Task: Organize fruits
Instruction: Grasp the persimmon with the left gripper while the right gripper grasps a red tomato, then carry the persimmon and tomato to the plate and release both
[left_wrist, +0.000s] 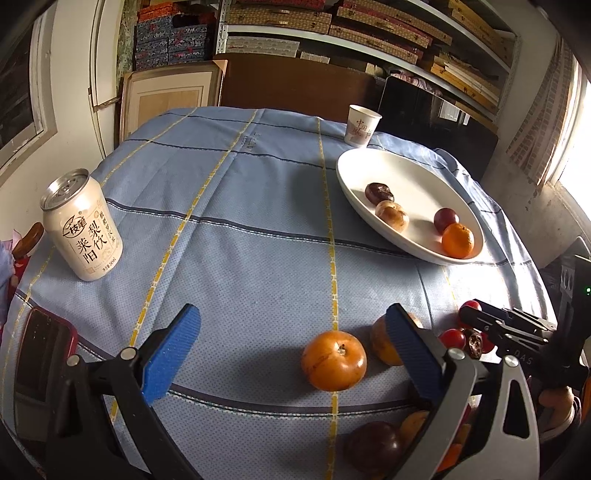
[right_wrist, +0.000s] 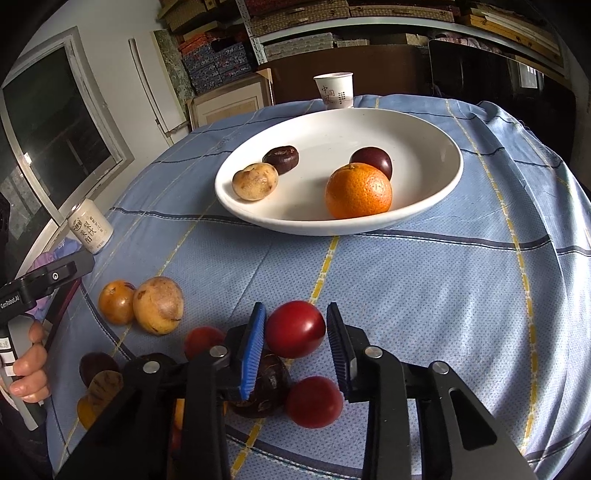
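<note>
Closing my right tongs (right_wrist: 295, 341) on the glossy round red fruit (right_wrist: 295, 328) near the surface's front edge, left pad touching, right pad just shy; I judge a gentle, centred squeeze and a straight lift best, then across to the wide white ceramic plate (right_wrist: 436, 192). The left wrist view alone shows my left tongs (left_wrist: 291, 350) wide apart and empty beside a smooth orange-brown round fruit (left_wrist: 334, 365).

Cluttered storeroom: metal shelving (left_wrist: 388, 40) along back wall packed with flat patterned boxes, dark wooden board (left_wrist: 295, 85) and a framed panel (left_wrist: 170, 99) leaning below. White wall with dark window (right_wrist: 55, 136) on left; bright daylight from window (left_wrist: 576, 140) at right, possibly brick outside
</note>
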